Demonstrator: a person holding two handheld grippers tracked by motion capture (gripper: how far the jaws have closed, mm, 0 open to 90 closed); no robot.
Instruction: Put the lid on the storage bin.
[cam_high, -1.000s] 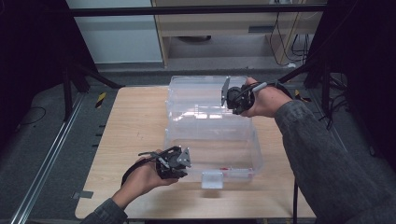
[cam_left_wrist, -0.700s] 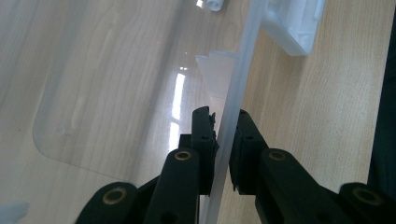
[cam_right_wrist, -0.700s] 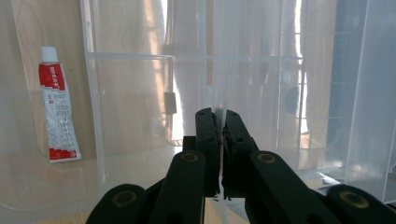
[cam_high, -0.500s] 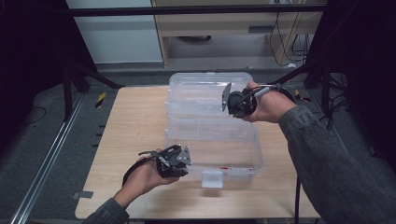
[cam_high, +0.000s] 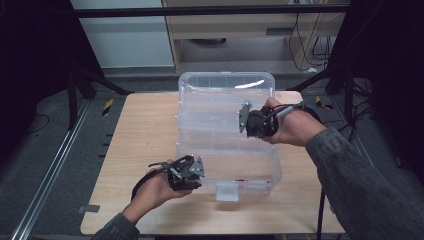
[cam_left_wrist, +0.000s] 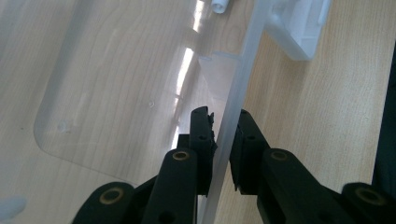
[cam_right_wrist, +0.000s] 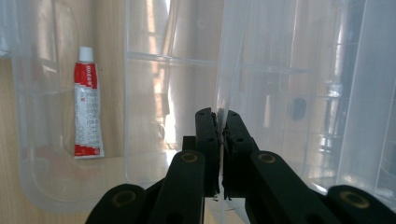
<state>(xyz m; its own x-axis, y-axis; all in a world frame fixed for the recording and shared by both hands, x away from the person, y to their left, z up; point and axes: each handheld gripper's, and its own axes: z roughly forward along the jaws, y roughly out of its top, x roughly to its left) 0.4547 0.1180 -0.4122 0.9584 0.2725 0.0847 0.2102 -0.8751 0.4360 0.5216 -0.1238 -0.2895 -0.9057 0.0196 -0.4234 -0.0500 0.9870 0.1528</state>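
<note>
A: What changed?
B: The right gripper (cam_high: 243, 118) swung the clear plastic lid (cam_right_wrist: 261, 93) lower, pinching its edge.
A: And the left gripper (cam_left_wrist: 224, 135)?
B: Clamped on the clear plastic box (cam_high: 227, 157) rim at seven o'clock; a red-and-white tube (cam_right_wrist: 87, 109) lies inside.

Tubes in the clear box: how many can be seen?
1. A red-and-white tube with a white cap lies inside the clear plastic box, seen through its wall left of the right gripper. Reflections could hide others.
</note>
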